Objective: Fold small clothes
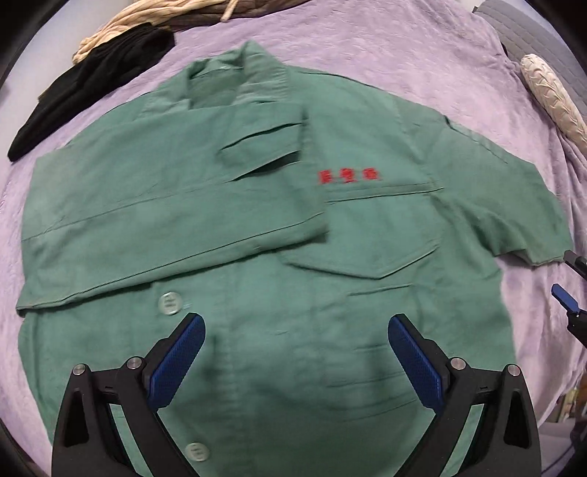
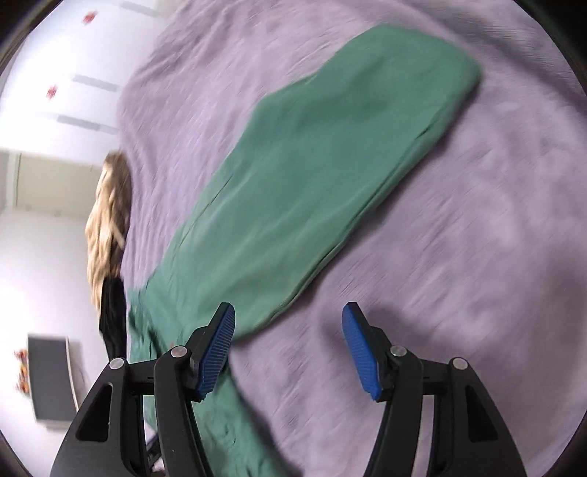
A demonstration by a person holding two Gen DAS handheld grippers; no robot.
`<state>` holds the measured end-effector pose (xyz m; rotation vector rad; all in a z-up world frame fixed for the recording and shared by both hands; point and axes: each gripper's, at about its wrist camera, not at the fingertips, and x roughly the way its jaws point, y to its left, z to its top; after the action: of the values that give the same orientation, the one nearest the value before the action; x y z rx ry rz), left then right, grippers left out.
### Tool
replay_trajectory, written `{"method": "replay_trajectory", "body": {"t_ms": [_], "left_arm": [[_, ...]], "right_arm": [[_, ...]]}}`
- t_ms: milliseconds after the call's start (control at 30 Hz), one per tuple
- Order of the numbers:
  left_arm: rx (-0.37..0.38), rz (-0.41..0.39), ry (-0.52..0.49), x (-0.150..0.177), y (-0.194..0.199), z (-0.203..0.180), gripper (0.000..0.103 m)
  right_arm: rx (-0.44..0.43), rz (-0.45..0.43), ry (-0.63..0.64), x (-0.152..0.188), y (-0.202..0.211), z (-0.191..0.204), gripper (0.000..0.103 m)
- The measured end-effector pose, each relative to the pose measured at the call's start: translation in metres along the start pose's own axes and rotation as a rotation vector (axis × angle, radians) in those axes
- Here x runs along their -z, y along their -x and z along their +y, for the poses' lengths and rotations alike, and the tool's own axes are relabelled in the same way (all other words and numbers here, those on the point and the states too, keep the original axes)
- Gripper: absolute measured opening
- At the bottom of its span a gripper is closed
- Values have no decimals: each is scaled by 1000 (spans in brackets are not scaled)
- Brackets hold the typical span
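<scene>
A green short-sleeved shirt with red lettering on the chest lies front up on a lilac bedspread. Its left side and sleeve are folded in over the front. The right sleeve still lies spread out flat. My left gripper is open and empty above the shirt's lower front. My right gripper is open and empty, low over the bedspread beside the shirt; its tips also show at the left wrist view's right edge. The right wrist view is blurred.
A black garment and a cream twisted cloth lie at the far left of the bed. A cream bundle and a grey pillow lie at the far right. White wall and a dark panel are beyond the bed.
</scene>
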<state>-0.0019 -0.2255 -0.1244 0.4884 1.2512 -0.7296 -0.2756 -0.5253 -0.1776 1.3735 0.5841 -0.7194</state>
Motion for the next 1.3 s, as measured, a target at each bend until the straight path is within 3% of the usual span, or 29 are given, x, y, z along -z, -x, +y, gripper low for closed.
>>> {"method": "replay_trajectory", "body": {"t_ms": [133, 267, 533, 567, 633, 667, 733, 900, 1067, 1200, 1300], "left_arm": [[6, -13, -22, -12, -2, -26, 101], [-2, -19, -26, -20, -7, -41, 101], [-7, -15, -22, -23, -19, -55, 101], [-10, -15, -22, -22, -19, -55, 101], [-10, -14, -20, -24, -21, -56, 101], [-11, -16, -17, -24, -21, -54, 101], [-6, -21, -8, -26, -22, -49, 101], [-11, -54, 24, -29, -15, -26, 101], [-28, -88, 55, -32, -6, 7, 101], [-54, -116, 80, -32, -4, 44, 101], [-81, -133, 113, -28, -2, 76, 101]], "right_arm": [[-9, -57, -101, -41, 3, -37, 65], [-88, -99, -166, -71, -5, -57, 65], [-238, -126, -297, -94, -27, -56, 66], [-254, -116, -308, -95, -30, -54, 62], [-290, -99, -318, -97, -34, -47, 16], [-300, -93, -315, -96, -34, -44, 10], [-342, -90, -296, -96, -34, -34, 6], [-461, -66, -184, -90, -31, 17, 6], [-544, -15, 13, -71, -36, 100, 6], [-558, 49, 244, -32, -53, 184, 6], [-517, 118, 463, 23, -77, 246, 6]]}}
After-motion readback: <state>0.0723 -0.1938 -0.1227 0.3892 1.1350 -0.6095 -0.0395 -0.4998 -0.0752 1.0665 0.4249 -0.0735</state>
